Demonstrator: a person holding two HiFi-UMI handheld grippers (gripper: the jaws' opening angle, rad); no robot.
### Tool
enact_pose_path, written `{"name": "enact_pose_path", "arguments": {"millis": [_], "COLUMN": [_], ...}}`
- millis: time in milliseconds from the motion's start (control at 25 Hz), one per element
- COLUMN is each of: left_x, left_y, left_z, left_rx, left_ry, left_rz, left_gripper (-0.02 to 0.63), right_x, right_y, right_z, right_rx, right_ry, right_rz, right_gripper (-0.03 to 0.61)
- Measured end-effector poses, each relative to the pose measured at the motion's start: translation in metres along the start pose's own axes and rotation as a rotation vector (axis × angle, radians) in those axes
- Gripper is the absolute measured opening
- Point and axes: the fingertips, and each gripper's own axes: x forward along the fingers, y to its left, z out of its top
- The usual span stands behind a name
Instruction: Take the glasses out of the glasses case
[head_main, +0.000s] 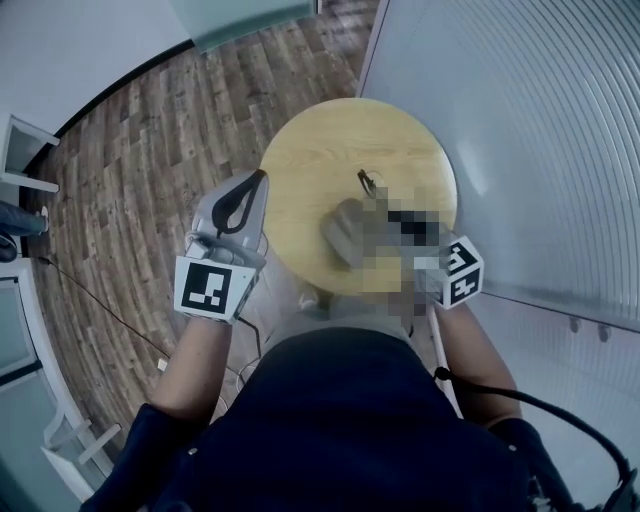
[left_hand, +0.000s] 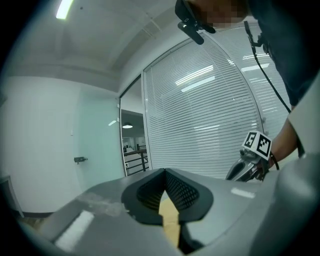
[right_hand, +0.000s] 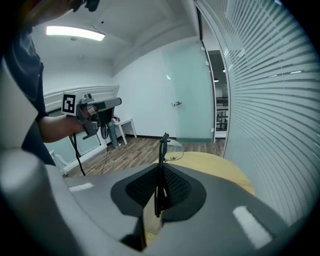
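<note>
Thin dark-framed glasses (head_main: 370, 183) hang just above the round wooden table (head_main: 320, 150). My right gripper (head_main: 373, 197) is shut on one temple arm. In the right gripper view the glasses (right_hand: 171, 149) stand upright out of the right gripper (right_hand: 160, 170), with a clear lens over the table top (right_hand: 220, 170). My left gripper (head_main: 261, 178) is beyond the table's left edge, over the floor, jaws together with nothing in them. In the left gripper view, the left gripper (left_hand: 165, 172) shows only a sliver of table between its pads. I see no glasses case; a mosaic patch covers part of the table.
A wall of white blinds (head_main: 540, 130) runs close along the table's right side. Wood plank floor (head_main: 140, 160) surrounds the table at the left and back. A black cable (head_main: 100, 305) trails over the floor at the left, and a white side table (right_hand: 122, 131) stands by the far wall.
</note>
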Motion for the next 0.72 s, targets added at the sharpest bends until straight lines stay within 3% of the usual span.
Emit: {"name": "enact_pose_path", "arguments": {"millis": [200, 400, 720], "left_x": [0.020, 0.016, 0.027], "left_y": [0.037, 0.023, 0.052], "left_z": [-0.020, 0.000, -0.007], "left_rx": [0.046, 0.071, 0.105], "left_ry": [-0.015, -0.046, -0.076], "left_rz": [0.013, 0.007, 0.037], "left_gripper": [0.003, 0.003, 0.003], "right_x": [0.042, 0.006, -0.002], "right_y": [-0.024, -0.028, -0.041], "right_z": [0.011, 0.036, 0.073], "right_rx": [-0.020, -0.052, -0.077], "right_ry": [-0.047, -0.118, -0.231], "right_rz": [-0.009, -0.025, -0.027], "right_gripper": [0.034, 0.034, 0.034]}}
